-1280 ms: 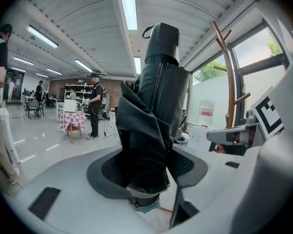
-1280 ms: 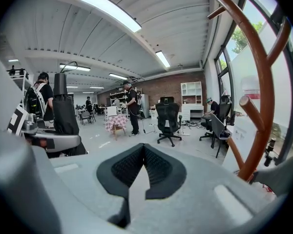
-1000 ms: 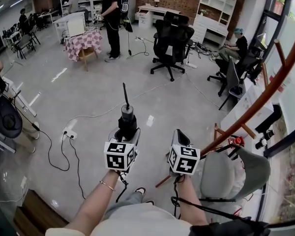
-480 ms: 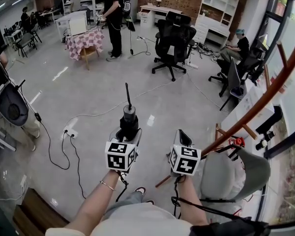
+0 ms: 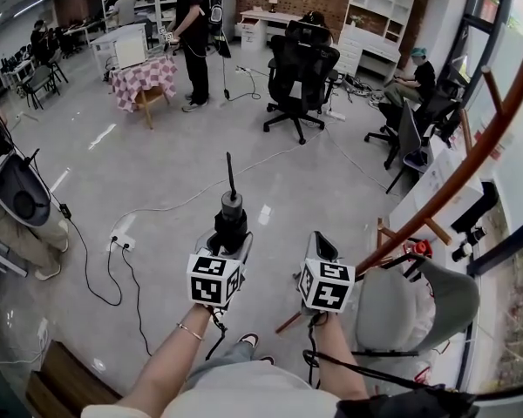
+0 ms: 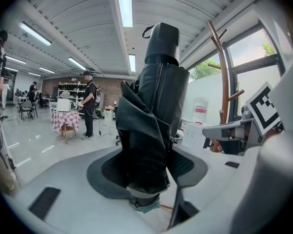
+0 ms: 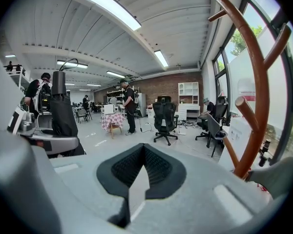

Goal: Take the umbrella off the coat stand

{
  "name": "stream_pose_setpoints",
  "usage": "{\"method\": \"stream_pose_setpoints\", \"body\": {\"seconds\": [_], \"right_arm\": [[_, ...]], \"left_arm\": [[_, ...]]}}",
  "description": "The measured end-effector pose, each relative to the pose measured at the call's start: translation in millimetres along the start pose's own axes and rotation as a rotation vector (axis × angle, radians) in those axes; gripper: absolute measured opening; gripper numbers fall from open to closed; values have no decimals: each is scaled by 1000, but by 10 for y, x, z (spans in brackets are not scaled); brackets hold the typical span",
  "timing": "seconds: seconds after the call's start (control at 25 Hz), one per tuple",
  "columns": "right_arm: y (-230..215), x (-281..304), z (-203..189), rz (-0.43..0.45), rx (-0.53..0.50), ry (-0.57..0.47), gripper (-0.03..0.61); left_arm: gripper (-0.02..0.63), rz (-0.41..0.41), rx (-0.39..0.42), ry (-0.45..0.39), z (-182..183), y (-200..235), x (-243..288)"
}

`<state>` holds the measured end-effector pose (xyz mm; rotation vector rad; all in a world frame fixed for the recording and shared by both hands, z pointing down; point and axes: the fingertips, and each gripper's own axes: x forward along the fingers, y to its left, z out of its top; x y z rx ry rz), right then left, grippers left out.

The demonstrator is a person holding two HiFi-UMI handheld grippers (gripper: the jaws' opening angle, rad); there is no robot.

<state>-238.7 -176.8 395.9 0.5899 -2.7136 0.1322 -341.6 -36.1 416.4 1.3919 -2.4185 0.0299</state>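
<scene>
Left tongs clamp the folded umbrella; right tongs closed, empty. Carry it upright, clear of the stand.

The person's two bare forearms reach forward from the waist, side by side and near each other. The left forearm ends in the left hand-held gripper, which points ahead and tilts a little downward, its marker cube turned up toward the head. Its jaws stand well apart and clamp the folded black umbrella, which stands upright between the pads. A thin bracelet circles the left wrist. The right forearm carries the right hand-held gripper, just beside the left one and tilted down much the same. Its jaws are closed together, with nothing between them.
</scene>
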Motion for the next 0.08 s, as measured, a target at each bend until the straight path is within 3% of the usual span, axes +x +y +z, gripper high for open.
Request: {"method": "stream_pose_setpoints", "body": {"seconds": [0.08], "right_arm": [[-41,3,-5,0,4,-2,5]], "left_arm": [[219,-7,6,5,-11,-46,38]]}}
